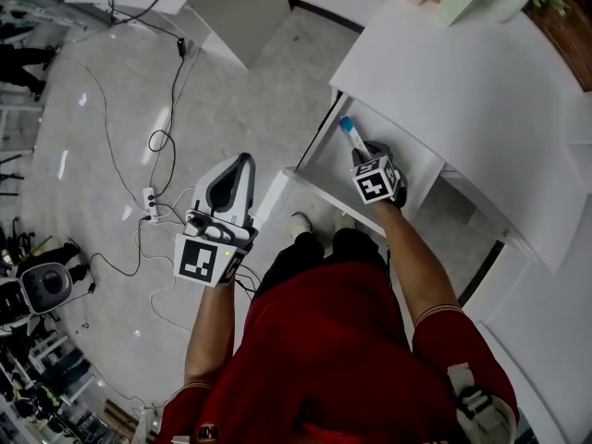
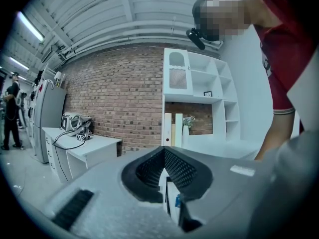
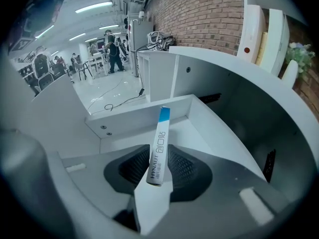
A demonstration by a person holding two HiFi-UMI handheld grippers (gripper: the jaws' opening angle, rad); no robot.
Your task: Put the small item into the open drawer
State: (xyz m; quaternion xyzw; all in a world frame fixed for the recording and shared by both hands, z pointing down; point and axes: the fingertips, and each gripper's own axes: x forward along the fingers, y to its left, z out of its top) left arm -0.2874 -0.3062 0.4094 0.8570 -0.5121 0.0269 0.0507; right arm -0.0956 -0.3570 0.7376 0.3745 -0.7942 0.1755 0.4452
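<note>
The small item is a white tube with a blue end [image 1: 349,135]. It stands tilted between the pads of my right gripper [image 1: 363,154], which is shut on its lower end. In the right gripper view the tube [image 3: 159,143] rises from the right gripper [image 3: 158,166] over the white open drawer [image 3: 139,116]. In the head view the gripper hovers inside the drawer [image 1: 328,165], which is pulled out from under the desk. My left gripper [image 1: 231,178] hangs shut and empty over the floor, left of the drawer. In the left gripper view the jaws of the left gripper [image 2: 163,156] meet at their tips.
A white desk top [image 1: 481,91] overhangs the drawer on the right, with books and a plant at its far end. Black cables and a power strip [image 1: 151,202] lie on the grey floor to the left. The person's shoes [image 1: 301,222] stand by the drawer's front.
</note>
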